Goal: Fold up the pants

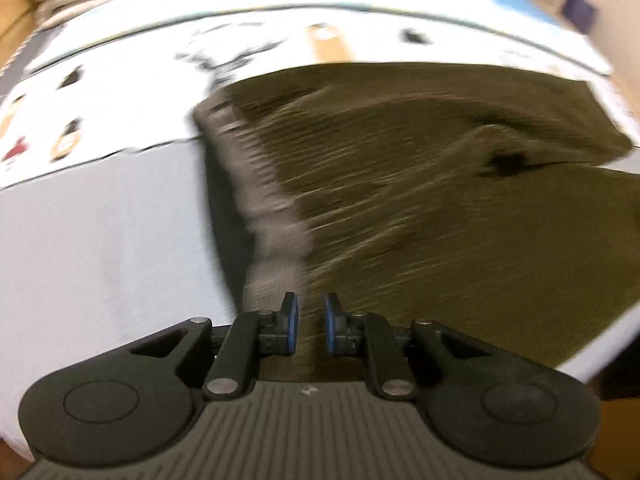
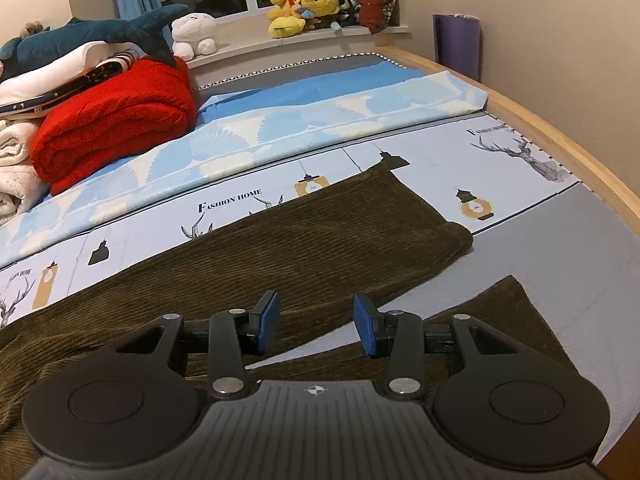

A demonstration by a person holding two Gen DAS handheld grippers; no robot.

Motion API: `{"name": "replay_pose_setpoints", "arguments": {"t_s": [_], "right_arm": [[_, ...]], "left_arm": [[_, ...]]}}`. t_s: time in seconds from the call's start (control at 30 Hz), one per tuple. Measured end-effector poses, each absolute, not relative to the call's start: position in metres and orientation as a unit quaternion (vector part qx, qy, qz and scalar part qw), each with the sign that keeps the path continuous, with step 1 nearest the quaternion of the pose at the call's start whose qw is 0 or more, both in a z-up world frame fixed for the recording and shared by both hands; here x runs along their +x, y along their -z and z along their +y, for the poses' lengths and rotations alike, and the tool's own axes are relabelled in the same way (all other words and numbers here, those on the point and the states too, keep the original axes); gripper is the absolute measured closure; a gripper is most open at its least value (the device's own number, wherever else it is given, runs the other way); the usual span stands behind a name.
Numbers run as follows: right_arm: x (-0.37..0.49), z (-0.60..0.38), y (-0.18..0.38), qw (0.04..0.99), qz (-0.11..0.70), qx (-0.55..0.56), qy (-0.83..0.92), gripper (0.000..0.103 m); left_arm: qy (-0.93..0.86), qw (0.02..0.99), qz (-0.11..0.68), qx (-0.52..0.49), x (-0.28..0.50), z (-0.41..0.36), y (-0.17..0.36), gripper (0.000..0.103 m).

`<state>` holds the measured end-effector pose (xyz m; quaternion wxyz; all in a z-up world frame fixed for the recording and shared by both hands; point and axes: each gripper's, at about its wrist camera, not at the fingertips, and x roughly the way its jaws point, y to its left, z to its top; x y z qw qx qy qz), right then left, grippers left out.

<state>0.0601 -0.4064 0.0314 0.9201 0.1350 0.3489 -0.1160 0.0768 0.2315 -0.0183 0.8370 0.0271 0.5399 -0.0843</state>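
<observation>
- The bed [image 2: 580, 248] had a wooden rim along its right edge and a sheet with lamps, deer and the words "FASHION HOME".
- A blue and cream cloth [image 2: 304, 120] lay across the far part of the bed.
- A rolled red blanket [image 2: 116, 120] sat at the far left corner, with white folded things and a blue toy shark [image 2: 100, 32] on top.
- Yellow stuffed toys [image 2: 304, 4] sat on the window sill [image 2: 248, 46] behind the bed. A purple bag [image 2: 456, 40] stood by the wall at the far right corner.
- The right tool [image 2: 316, 322] hung low over the near edge of the bed. Its blue pads were wide apart and held nothing.
- The left tool [image 1: 311, 326] was low over the waist end. That view was blurry. Its pads had a small gap, with brown cloth showing in it. I cannot tell if it pinched the cloth.
- The brown ribbed pants [image 2: 280, 248] lay flat on the sheet, in the middle and near part of the bed.
- The pants lay long ways across the bed. The waist band [image 1: 256, 184] was on the left and the two legs pointed to the right edge. The legs were spread apart, with grey sheet between them.
</observation>
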Motion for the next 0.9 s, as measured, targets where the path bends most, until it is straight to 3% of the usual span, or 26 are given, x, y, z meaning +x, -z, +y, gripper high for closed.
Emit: {"name": "replay_pose_setpoints", "arguments": {"t_s": [0.13, 0.2, 0.27, 0.33, 0.4, 0.63, 0.9], "right_arm": [[0.058, -0.412, -0.030, 0.918, 0.352, 0.142, 0.117, 0.060], [0.057, -0.414, -0.029, 0.917, 0.352, 0.145, 0.117, 0.060], [0.056, -0.415, -0.030, 0.917, 0.352, 0.147, 0.116, 0.060], [0.057, -0.415, -0.030, 0.918, 0.351, 0.149, 0.113, 0.060], [0.060, -0.415, -0.031, 0.918, 0.350, 0.148, 0.112, 0.060], [0.066, -0.411, -0.034, 0.922, 0.341, 0.155, 0.103, 0.060], [0.077, -0.387, -0.046, 0.935, 0.320, 0.140, 0.062, 0.060]], "left_arm": [[0.068, 0.771, 0.629, 0.074, 0.084, 0.220, 0.060, 0.091], [0.077, 0.771, 0.626, 0.093, 0.085, 0.216, 0.060, 0.091], [0.054, 0.791, 0.607, 0.044, 0.092, 0.224, 0.041, 0.089], [0.053, 0.818, 0.572, 0.002, 0.095, 0.229, 0.020, 0.085], [0.044, 0.838, 0.543, -0.040, 0.103, 0.232, 0.005, 0.070], [-0.010, 0.869, 0.489, -0.074, 0.138, 0.218, -0.017, 0.041], [-0.046, 0.896, 0.432, -0.094, 0.184, 0.192, -0.026, 0.040]]}}
